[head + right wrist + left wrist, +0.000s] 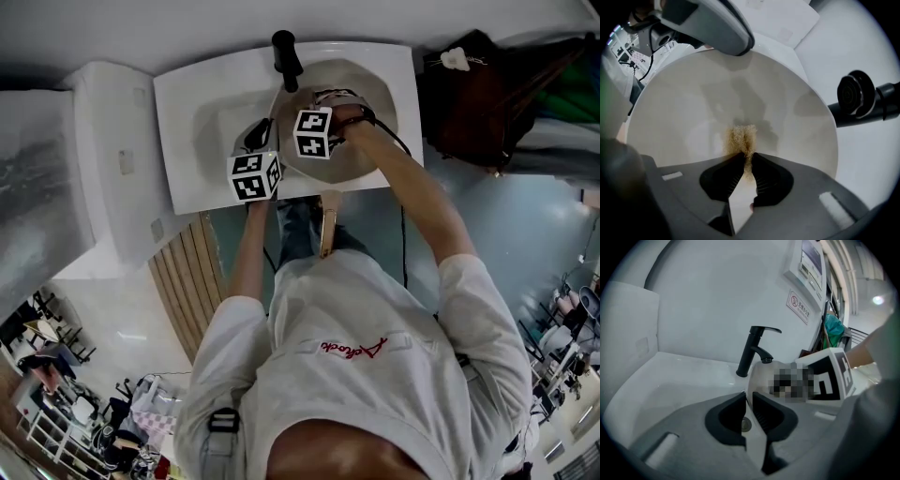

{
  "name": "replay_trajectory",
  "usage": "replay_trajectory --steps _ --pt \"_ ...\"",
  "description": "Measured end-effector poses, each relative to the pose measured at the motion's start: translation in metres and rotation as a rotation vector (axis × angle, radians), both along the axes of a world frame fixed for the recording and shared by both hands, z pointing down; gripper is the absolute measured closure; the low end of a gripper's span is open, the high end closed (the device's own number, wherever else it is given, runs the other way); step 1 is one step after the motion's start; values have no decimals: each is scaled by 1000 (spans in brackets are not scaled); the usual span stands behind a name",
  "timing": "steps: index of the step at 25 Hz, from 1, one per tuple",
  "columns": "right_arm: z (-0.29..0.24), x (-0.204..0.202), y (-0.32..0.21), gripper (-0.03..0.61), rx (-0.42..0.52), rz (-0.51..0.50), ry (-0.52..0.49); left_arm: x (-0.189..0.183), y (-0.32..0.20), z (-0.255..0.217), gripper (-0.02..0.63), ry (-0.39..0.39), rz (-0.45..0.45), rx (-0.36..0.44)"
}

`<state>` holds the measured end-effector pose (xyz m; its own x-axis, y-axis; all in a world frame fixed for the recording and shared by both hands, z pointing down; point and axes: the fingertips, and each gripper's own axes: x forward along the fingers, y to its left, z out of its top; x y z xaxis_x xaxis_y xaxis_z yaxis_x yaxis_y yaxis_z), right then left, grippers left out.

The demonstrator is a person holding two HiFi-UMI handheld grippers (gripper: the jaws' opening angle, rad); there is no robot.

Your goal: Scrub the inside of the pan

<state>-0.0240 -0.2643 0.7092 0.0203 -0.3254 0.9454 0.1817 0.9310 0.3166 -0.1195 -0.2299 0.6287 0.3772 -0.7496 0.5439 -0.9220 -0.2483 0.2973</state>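
Observation:
A cream pan (373,98) lies in the white sink (202,112), its wooden handle (326,225) pointing back toward the person. My left gripper (749,401) is shut on the pan's rim (761,376), whose thin edge runs down between the jaws. In the right gripper view, my right gripper (748,161) is shut on a tan fibrous scrubber (742,138) whose tuft touches the pan's inner floor (693,108). The head view shows both marker cubes over the pan, left gripper (265,133) at its left rim, right gripper (323,103) above its middle.
A black faucet (286,58) stands at the sink's back edge, just beyond the pan; it also shows as the faucet (862,98) to the right. The sink's drain (746,424) lies below the left jaws. A dark bag (487,94) sits right of the sink.

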Motion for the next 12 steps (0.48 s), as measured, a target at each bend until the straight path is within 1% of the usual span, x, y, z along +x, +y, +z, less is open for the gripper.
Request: replay_trajectory --steps 12 --pt "-2 37 -11 515 17 60 16 -1 1 3 569 -8 -2 -6"
